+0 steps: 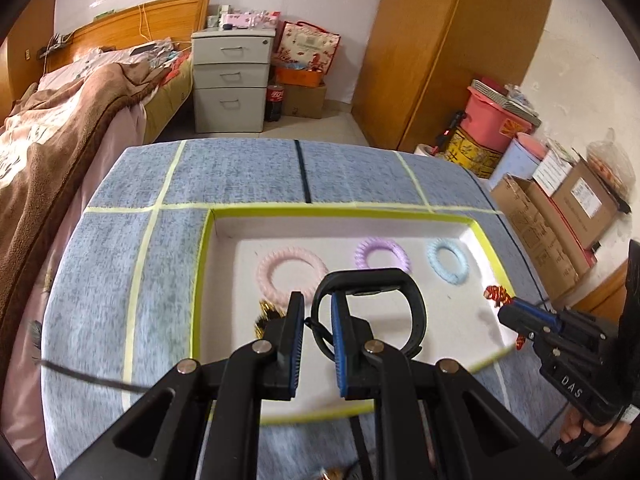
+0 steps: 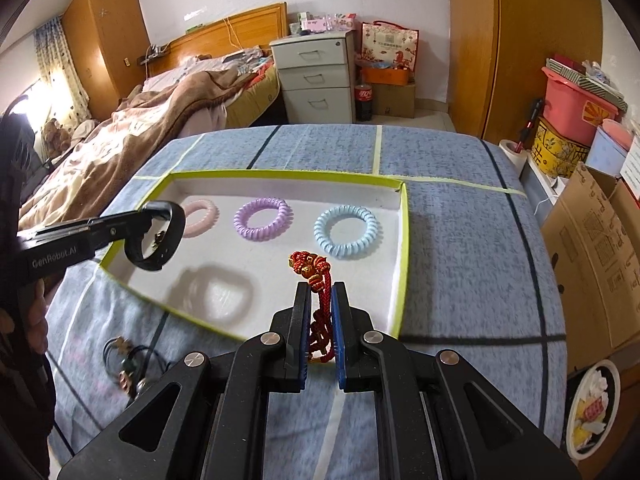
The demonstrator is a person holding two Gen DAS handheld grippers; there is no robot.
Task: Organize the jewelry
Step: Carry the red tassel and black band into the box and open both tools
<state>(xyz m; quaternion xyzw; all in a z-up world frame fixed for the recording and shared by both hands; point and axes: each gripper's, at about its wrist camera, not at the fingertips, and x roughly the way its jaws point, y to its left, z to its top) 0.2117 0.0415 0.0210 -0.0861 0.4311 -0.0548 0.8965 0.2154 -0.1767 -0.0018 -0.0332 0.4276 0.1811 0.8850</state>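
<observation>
A white tray with a yellow-green rim (image 1: 344,213) (image 2: 404,240) lies on the blue cloth. In it lie a pink coil ring (image 1: 280,274) (image 2: 202,216), a purple one (image 1: 382,254) (image 2: 262,219) and a light blue one (image 1: 446,266) (image 2: 346,232). My left gripper (image 1: 317,312) (image 2: 150,216) holds a black wristband (image 1: 412,308) (image 2: 174,240) above the tray's left part; the band hangs around its right finger. My right gripper (image 2: 321,294) (image 1: 516,308) is shut on a red braided bracelet with gold beads (image 2: 310,266) (image 1: 496,295) above the tray's near right side.
Several dark cord bracelets with beads (image 2: 128,364) lie on the cloth in front of the tray; a gold piece (image 1: 268,314) shows behind my left finger. A bed (image 2: 140,136) stands to the left, a drawer cabinet (image 1: 230,80) behind, cardboard boxes (image 2: 592,248) to the right.
</observation>
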